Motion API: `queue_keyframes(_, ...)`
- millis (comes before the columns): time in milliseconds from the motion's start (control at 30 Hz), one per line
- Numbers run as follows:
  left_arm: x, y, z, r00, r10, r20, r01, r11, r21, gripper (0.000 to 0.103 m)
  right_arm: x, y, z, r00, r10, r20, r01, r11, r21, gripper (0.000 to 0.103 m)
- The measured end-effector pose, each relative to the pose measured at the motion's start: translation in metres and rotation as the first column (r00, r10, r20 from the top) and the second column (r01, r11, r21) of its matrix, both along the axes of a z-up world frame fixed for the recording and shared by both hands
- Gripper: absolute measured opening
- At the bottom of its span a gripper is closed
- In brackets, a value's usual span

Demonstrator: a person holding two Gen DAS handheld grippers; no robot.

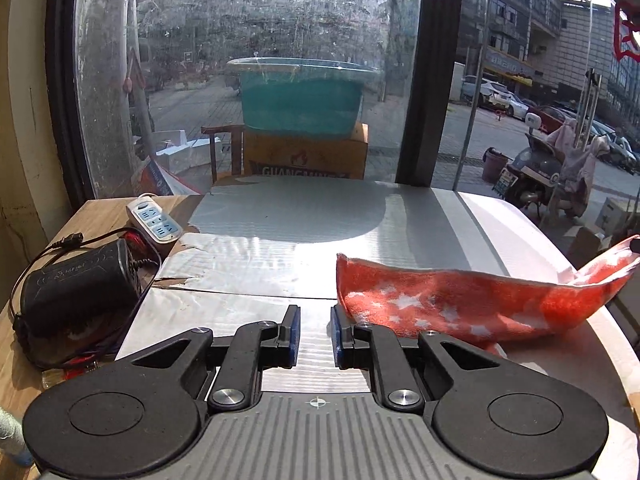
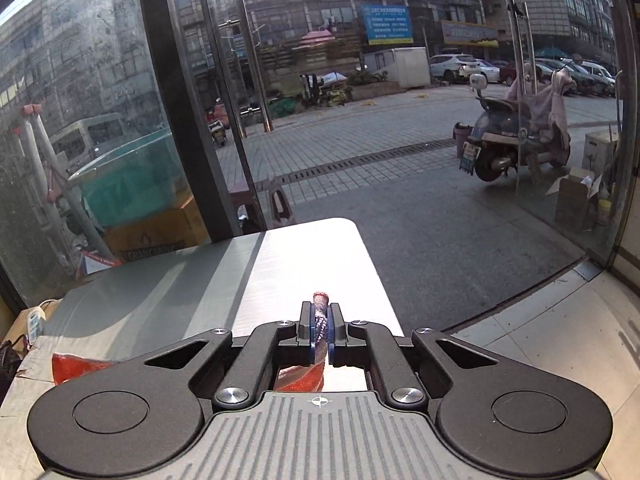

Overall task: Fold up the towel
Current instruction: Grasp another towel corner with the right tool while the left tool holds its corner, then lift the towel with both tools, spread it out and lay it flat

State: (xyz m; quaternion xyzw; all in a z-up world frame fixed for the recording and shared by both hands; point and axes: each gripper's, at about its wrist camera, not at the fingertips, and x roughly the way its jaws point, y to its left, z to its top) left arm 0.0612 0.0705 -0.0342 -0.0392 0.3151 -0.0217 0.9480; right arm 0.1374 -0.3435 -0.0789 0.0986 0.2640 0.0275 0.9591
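An orange towel with white stars [image 1: 460,304] lies on the silver-covered table [image 1: 280,232], at the right in the left wrist view, its right end lifted off the surface. My left gripper [image 1: 315,334] is open and empty, just left of the towel's near left corner. My right gripper [image 2: 320,334] is shut on a bunched edge of the towel [image 2: 320,312], which sticks up between the blue pads [image 2: 310,334]. More of the towel [image 2: 76,364] shows low at the left in the right wrist view.
A black charger box with cables [image 1: 76,288] and a white power strip [image 1: 154,220] sit on the wooden table part at the left. A glass window [image 1: 240,60] stands right behind the table. The table's right edge [image 2: 376,272] drops to the floor.
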Motion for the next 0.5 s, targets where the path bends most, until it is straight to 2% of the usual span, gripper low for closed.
queue_keyframes(33, 0.011, 0.001, -0.004, 1.000, -0.016, -0.011, 0.016, 1.000, -0.027, 0.056, -0.004, -0.002, 0.001, 1.000, 0.000, 0.001, 0.000, 1.000, 0.001, 0.006)
queue_keyframes(67, 0.021, 0.002, -0.009, 0.999, -0.030, -0.022, 0.029, 0.998, -0.052, 0.068, -0.007, -0.003, 0.001, 1.000, 0.000, 0.001, 0.000, 1.000, 0.004, 0.006)
queue_keyframes(100, 0.033, 0.003, -0.014, 0.999, -0.041, -0.033, 0.039, 0.997, -0.070, 0.072, -0.008, -0.004, 0.001, 1.000, -0.001, 0.000, 0.001, 1.000, 0.006, 0.006)
queue_keyframes(267, 0.079, 0.000, -0.036, 0.994, -0.057, -0.096, 0.045, 0.992, -0.121, 0.073, -0.009, -0.006, -0.002, 1.000, 0.009, -0.013, -0.008, 1.000, 0.014, 0.006)
queue_keyframes(400, 0.105, -0.008, -0.049, 0.984, -0.102, -0.149, 0.076, 0.982, -0.173, 0.072, -0.003, -0.005, -0.006, 0.999, 0.024, -0.025, -0.023, 1.000, 0.018, 0.006)
queue_keyframes(500, 0.115, -0.015, -0.055, 0.979, -0.126, -0.160, 0.097, 0.980, -0.175, 0.072, -0.001, -0.003, -0.007, 0.999, 0.039, -0.032, -0.038, 0.999, 0.018, 0.006)
